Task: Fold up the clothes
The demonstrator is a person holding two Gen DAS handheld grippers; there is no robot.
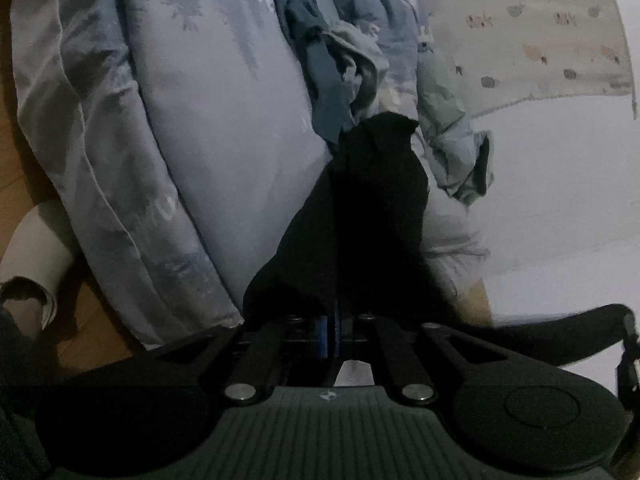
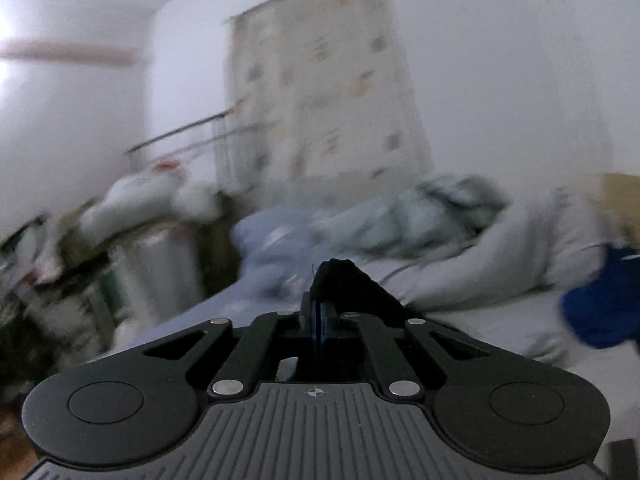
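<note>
Black garment (image 1: 368, 208) is hanging bunched from the left gripper (image 1: 330, 334), whose blue-padded fingers (image 1: 323, 336) are pressing together on a fold of it at the bottom centre of the left wrist view. The cloth is rising up and away from the pads in a dark, crumpled peak, covering part of the pale blue quilt (image 1: 224, 128) behind it. That quilt, printed with faint tree shapes, is lying heaped along the bed, its edge drooping toward the wooden floor (image 1: 24, 168) at left. A twisted dark-blue garment (image 1: 324, 92) is sitting in the folds just above the black cloth. A patterned blanket (image 1: 532, 40) with small animal figures is spreading across the upper right, next to plain white sheet (image 1: 560, 200).

Right gripper (image 2: 320, 320) is showing its fingers (image 2: 316, 328) closed on a corner of black fabric, a small dark peak of it standing above the pads. The right wrist view is heavily blurred. Behind, rumpled bedding is lying across the bed, a patterned hanging (image 2: 332, 80) is covering the white wall, and a bright blue cloth (image 2: 604, 300) is resting at the right edge.
</note>
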